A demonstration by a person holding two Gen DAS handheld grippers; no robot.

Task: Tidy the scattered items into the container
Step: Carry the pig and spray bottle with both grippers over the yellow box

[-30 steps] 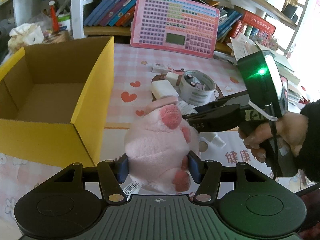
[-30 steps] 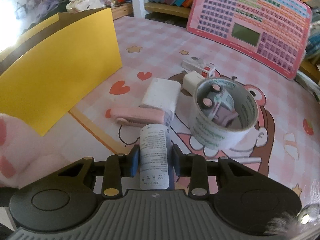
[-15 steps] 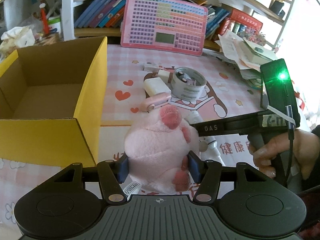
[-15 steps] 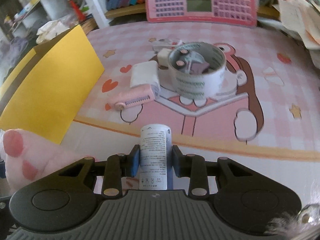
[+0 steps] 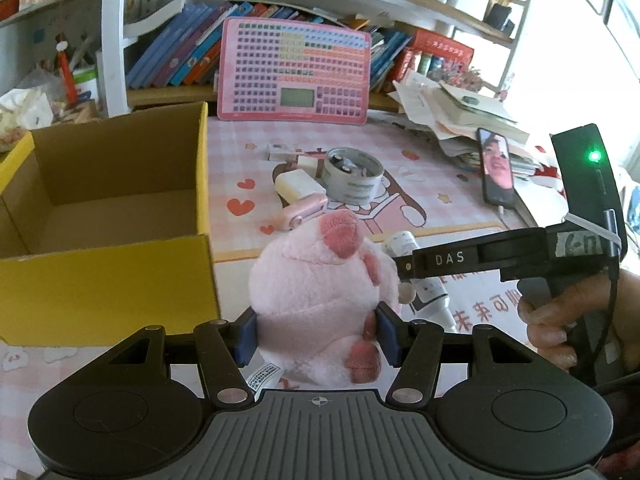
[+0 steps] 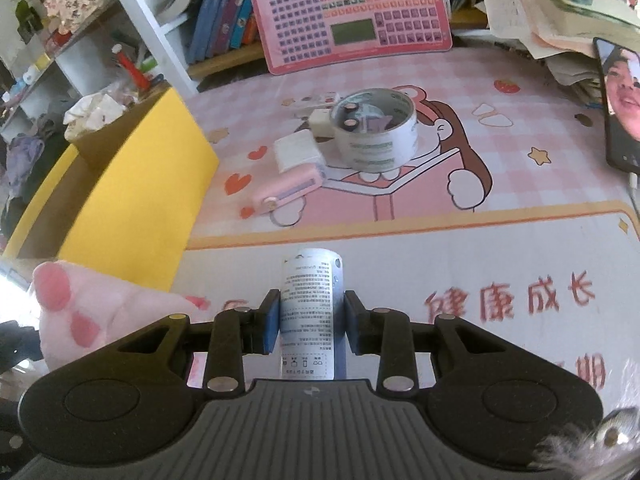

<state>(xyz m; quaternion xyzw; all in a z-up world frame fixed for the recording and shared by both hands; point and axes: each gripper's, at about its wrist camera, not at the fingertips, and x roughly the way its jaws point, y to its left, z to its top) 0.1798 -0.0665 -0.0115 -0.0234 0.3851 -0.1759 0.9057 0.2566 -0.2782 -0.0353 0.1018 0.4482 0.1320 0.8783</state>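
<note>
Box (image 5: pixel 100 184) at 10 o'clock empty. Left gripper (image 5: pixel 318 334) fingers pinched plush pig (image 5: pixel 320 292); right gripper (image 6: pixel 308 322) fingers pinched white tube (image 6: pixel 310 312). Tape roll (image 6: pixel 376 132), pink case (image 6: pixel 288 192), white block (image 6: pixel 296 152) left on surface.

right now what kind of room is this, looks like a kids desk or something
Most likely a child's study desk at home. A cartoon desk mat with hearts and stars covers the table, a pink learning keyboard toy leans against a shelf of children's books, and loose papers are piled at the right.
</note>
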